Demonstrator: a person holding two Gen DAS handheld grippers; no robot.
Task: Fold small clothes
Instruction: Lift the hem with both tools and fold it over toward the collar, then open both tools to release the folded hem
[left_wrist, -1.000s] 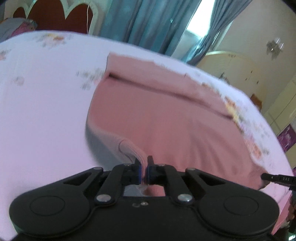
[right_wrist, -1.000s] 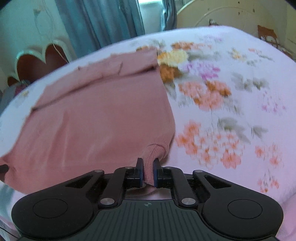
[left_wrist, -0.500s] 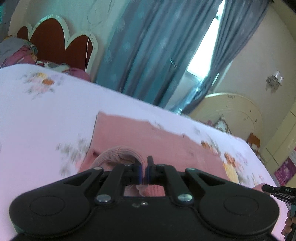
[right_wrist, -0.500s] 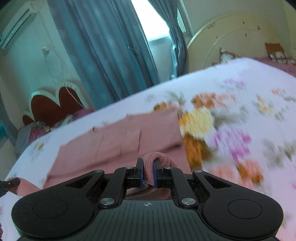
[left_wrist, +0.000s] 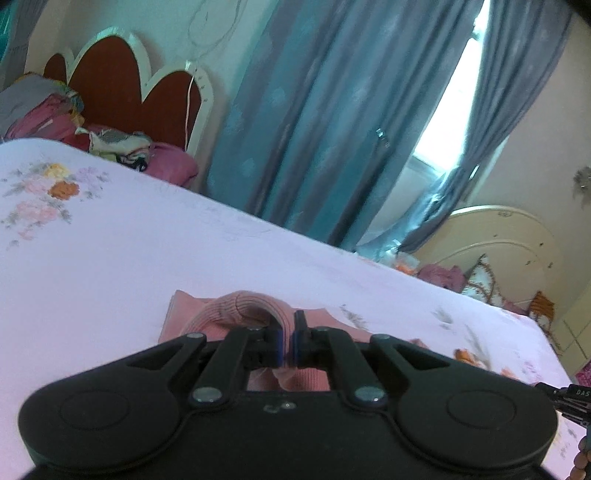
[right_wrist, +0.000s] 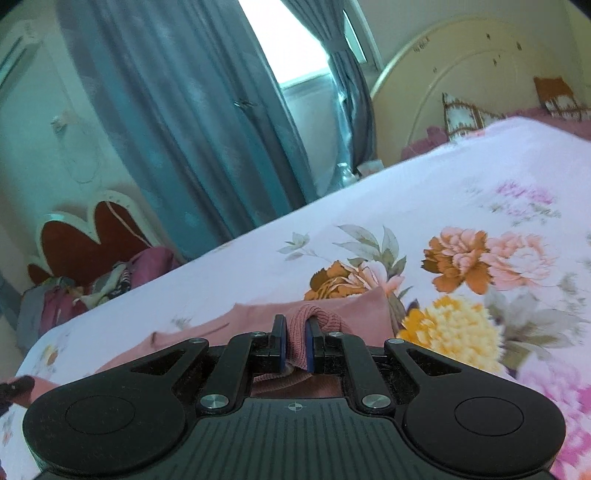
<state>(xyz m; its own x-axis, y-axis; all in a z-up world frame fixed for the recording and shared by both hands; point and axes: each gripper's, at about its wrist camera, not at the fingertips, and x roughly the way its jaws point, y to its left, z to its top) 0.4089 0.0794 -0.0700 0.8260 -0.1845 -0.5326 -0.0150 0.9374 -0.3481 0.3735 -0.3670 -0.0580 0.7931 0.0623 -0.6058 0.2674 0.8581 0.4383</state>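
Left tongs (left_wrist: 287, 338) and right tongs (right_wrist: 294, 341) each clenched on the pink sweater (right_wrist: 354, 314); their housings hide most of it, apparently lying on the bed (left_wrist: 110, 258).

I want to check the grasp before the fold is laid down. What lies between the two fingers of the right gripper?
In the right wrist view, a ribbed edge of the pink garment is pinched in the right gripper; nothing else lies there.
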